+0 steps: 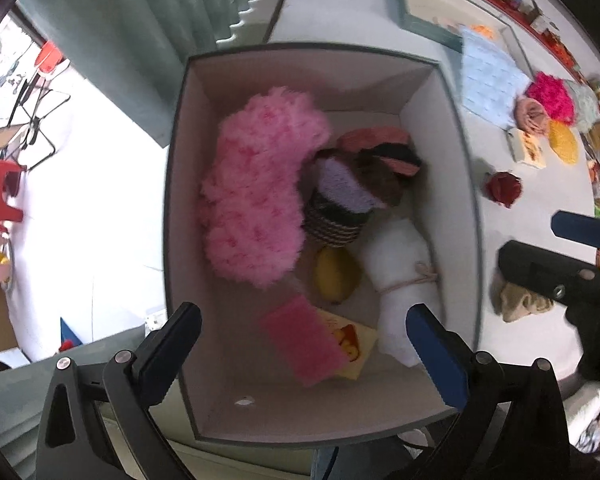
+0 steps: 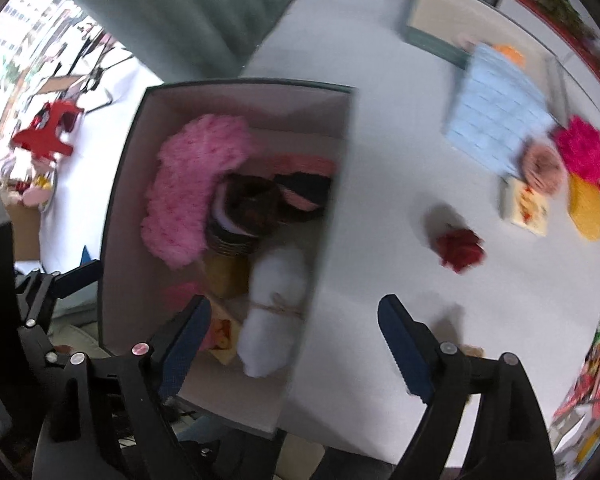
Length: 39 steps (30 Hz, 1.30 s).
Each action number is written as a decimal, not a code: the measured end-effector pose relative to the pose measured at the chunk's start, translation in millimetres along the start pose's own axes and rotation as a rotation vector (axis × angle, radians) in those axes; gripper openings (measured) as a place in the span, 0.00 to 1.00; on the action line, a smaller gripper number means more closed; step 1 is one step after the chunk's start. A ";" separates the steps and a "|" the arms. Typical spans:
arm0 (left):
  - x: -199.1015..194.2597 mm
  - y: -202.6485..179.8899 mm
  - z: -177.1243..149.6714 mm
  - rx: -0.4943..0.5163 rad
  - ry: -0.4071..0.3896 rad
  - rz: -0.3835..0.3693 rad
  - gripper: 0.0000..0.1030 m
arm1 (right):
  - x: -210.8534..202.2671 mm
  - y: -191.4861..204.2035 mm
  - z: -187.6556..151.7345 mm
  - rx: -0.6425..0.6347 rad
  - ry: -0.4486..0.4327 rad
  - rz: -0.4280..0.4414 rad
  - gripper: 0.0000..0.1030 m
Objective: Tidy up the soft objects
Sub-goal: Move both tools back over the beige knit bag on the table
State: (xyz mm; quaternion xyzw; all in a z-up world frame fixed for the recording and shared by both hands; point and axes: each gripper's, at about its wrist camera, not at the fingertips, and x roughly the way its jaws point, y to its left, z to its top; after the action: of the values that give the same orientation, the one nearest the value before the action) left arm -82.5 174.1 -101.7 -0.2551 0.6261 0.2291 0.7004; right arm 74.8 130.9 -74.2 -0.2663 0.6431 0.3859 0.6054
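A grey-rimmed box (image 1: 440,92) holds a fluffy pink piece (image 1: 256,188), a striped dark bundle with lilac cloth (image 1: 340,208), a yellow lump (image 1: 334,276), a white roll tied with twine (image 1: 400,276) and a pink pad (image 1: 300,340). My left gripper (image 1: 302,316) hangs open above the box's near end with nothing between its fingers. In the right wrist view my right gripper (image 2: 294,304) is open and empty, straddling the box's (image 2: 332,208) right wall over the white roll (image 2: 276,308). A red crumpled cloth (image 2: 460,250) lies on the white table.
Further right on the table lie a light blue cloth (image 1: 488,80), a magenta fluffy piece (image 1: 550,96), a peach roll (image 1: 532,114), a yellow round pad (image 1: 563,142) and a beige cloth (image 1: 520,304). A second teal box (image 1: 424,12) stands at the back. The table edge runs left of the box.
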 end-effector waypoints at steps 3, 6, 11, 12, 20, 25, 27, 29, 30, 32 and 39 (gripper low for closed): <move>-8.4 -18.6 6.3 0.045 -0.013 -0.008 1.00 | -9.9 -36.3 -14.3 0.107 -0.012 0.002 0.85; -16.9 -45.2 11.1 0.106 -0.029 0.003 1.00 | -14.0 -82.8 -37.4 0.254 -0.006 -0.004 0.85; -25.6 -100.6 12.4 0.212 -0.029 -0.010 1.00 | -17.0 -156.6 -85.1 0.445 0.018 -0.048 0.85; -25.4 -113.7 11.2 0.233 -0.021 -0.015 1.00 | -17.0 -167.7 -93.4 0.468 0.024 -0.048 0.85; -10.9 -195.8 -1.3 0.357 0.063 -0.004 1.00 | -10.4 -236.4 -146.6 0.575 0.045 -0.020 1.00; -1.8 -226.7 -3.9 0.346 0.101 0.028 1.00 | -9.5 -268.3 -159.9 0.596 0.044 0.033 1.00; 0.2 -235.6 -5.3 0.335 0.109 0.045 1.00 | -10.2 -275.8 -163.6 0.597 0.046 0.048 1.00; 2.9 -242.3 -6.0 0.320 0.116 0.057 1.00 | -9.4 -286.1 -168.0 0.600 0.055 0.072 1.00; 3.9 -245.7 -6.6 0.310 0.120 0.064 1.00 | -8.8 -290.3 -169.7 0.602 0.060 0.080 1.00; 5.8 -250.8 -8.4 0.294 0.123 0.076 1.00 | -7.7 -297.6 -173.8 0.595 0.069 0.089 1.00; 12.0 -267.6 -11.7 0.258 0.139 0.102 1.00 | -10.0 -323.6 -179.7 0.573 0.068 0.098 1.00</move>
State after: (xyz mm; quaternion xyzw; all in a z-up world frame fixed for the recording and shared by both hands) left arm 81.3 -38.1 -95.7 -0.1458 0.7094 0.1639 0.6698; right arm 235.0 -198.9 -126.1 -0.0662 0.7579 0.2081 0.6147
